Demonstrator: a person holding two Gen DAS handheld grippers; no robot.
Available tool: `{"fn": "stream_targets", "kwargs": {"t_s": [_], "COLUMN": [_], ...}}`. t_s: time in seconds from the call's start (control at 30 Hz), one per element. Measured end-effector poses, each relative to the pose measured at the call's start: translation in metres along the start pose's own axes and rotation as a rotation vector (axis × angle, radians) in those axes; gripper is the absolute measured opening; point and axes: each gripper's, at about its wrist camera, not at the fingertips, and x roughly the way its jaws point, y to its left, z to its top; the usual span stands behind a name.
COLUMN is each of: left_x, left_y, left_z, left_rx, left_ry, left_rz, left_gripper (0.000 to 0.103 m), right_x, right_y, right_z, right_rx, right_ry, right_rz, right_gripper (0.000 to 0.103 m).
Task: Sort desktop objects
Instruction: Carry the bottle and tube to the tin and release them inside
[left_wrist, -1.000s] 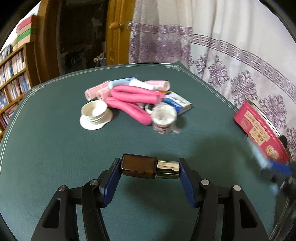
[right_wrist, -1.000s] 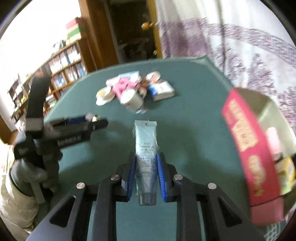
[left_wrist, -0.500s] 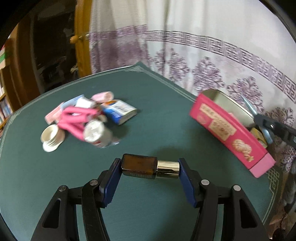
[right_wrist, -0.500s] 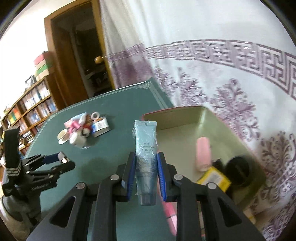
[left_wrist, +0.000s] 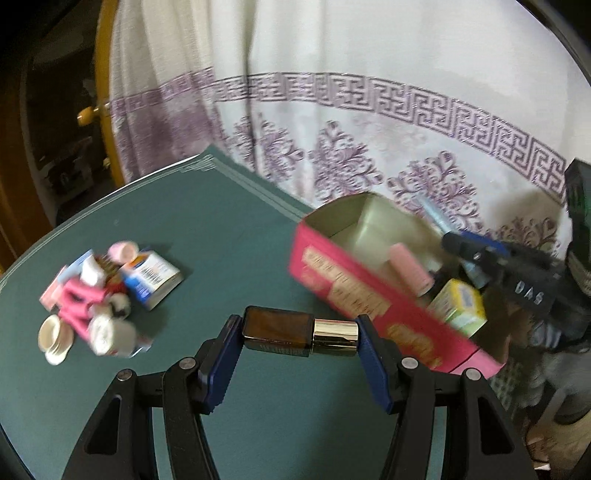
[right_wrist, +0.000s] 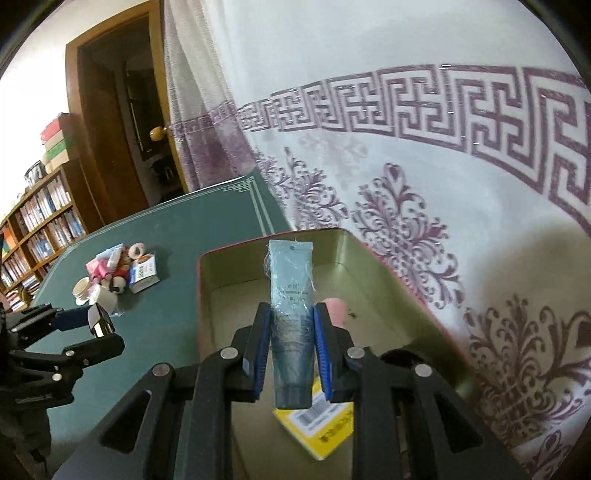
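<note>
My right gripper (right_wrist: 291, 349) clamps a pale blue plastic tube (right_wrist: 291, 295) over the open pink tin box (right_wrist: 207, 280); its cap end hides part of a yellow packet (right_wrist: 325, 424). My left gripper (left_wrist: 300, 338) pinches a brown glass bottle with gold cap (left_wrist: 291, 330) above the green table (left_wrist: 207, 229). The left view is blurred, yet alone shows the box's pink roller (left_wrist: 410, 271). The leftover pile (left_wrist: 107, 291) sits well apart.

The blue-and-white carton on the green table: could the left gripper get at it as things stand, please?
Probably not yet: the left gripper is shut on the brown bottle. The blue-and-white carton lies exposed at the pile's edge.
</note>
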Motion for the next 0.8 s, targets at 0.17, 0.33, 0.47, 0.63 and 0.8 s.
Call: {"fn": "stream_targets", "kwargs": {"t_s": [0.17, 0.33, 0.47, 0.63, 0.8], "left_x": [0.010, 0.023, 0.035, 0.050, 0.052], "left_y": [-0.025, -0.049, -0.063, -0.070, -0.069], "left_z": [0.020, 0.034, 0.040, 0.041, 0.038], "left_rx": [0.031, 0.046, 0.058, 0.020, 0.023], "left_ry": [-0.005, -0.001, 0.003, 0.006, 0.003], "left_rz": [-0.057, -0.124, -0.148, -0.207, -0.180], "left_gripper": [0.062, 0.062, 0.062, 0.079, 0.084], "right_x": [-0.002, -0.006, -0.007, -0.005, -0.002], "right_y": [-0.013, -0.021, -0.028, -0.035, -0.043], "right_z": [0.002, 0.003, 0.005, 0.004, 0.002], "right_rx": [0.012, 0.021, 0.039, 0.052, 0.088], "right_ry": [-0.015, -0.026, -0.031, -0.031, -0.015], "right_rz": [-0.024, -0.037, -0.039, -0.052, -0.053], "right_gripper": [0.025, 0.025, 0.025, 0.025, 0.027]}}
